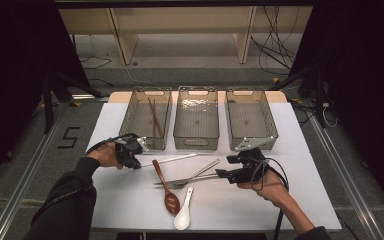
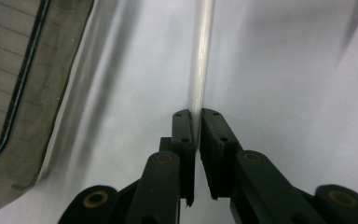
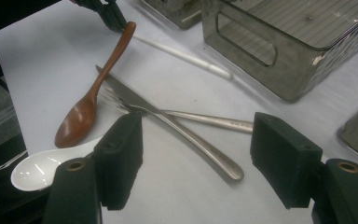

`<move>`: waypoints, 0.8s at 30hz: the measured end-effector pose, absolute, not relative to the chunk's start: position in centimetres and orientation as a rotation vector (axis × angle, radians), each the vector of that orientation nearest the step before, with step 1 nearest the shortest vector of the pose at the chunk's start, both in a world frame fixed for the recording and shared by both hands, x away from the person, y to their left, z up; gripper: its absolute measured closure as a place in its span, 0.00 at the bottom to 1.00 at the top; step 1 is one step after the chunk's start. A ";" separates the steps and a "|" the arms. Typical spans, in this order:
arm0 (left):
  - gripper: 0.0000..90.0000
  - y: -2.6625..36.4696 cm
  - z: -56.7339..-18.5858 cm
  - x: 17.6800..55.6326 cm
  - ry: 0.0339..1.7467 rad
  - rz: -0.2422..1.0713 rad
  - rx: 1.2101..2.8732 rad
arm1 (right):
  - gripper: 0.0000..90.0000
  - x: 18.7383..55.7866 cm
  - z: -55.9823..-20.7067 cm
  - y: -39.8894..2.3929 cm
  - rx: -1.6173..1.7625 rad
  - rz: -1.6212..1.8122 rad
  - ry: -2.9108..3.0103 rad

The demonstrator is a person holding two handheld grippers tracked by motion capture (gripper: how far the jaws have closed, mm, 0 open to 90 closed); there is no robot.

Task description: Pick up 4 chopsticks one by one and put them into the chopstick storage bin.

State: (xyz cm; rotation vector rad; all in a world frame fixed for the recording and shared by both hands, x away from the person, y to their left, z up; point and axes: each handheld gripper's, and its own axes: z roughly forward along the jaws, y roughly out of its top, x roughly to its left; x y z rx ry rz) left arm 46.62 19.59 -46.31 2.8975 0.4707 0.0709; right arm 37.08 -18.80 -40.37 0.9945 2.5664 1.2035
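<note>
A thin white stick [image 1: 172, 159] [image 2: 200, 70] lies on the white table [image 1: 300, 200], and my left gripper [image 1: 135, 156] [image 2: 196, 116] is shut on its near end, low over the table beside the left bin. My right gripper [image 1: 225, 174] [image 3: 198, 133] stands open just above the handles of a crossed steel knife [image 3: 191, 137] and fork [image 3: 209, 120], touching neither. A brown wooden spoon [image 1: 166, 187] [image 3: 91, 102] and a white ceramic spoon [image 1: 183, 216] [image 3: 46, 165] lie between the two grippers. The left gripper [image 3: 109, 14] is also seen far off in the right gripper view.
Three clear grey bins stand in a row at the back of the table: the left bin [image 1: 130, 112] holds dark chopsticks [image 1: 154, 117]; the middle bin [image 1: 196, 142] and the right bin [image 1: 272, 125] look bare. Cables and shelving lie beyond the table.
</note>
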 end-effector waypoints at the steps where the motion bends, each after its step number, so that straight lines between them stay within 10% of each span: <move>1: 0.94 19.6 -46.3 46.6 0.475 0.068 2.895 | 0.39 37.1 -40.4 -18.8 0.992 1.204 2.566; 24: 0.88 19.2 -46.2 46.6 0.532 0.072 2.835 | 0.39 37.1 -40.4 -18.8 0.997 1.202 2.566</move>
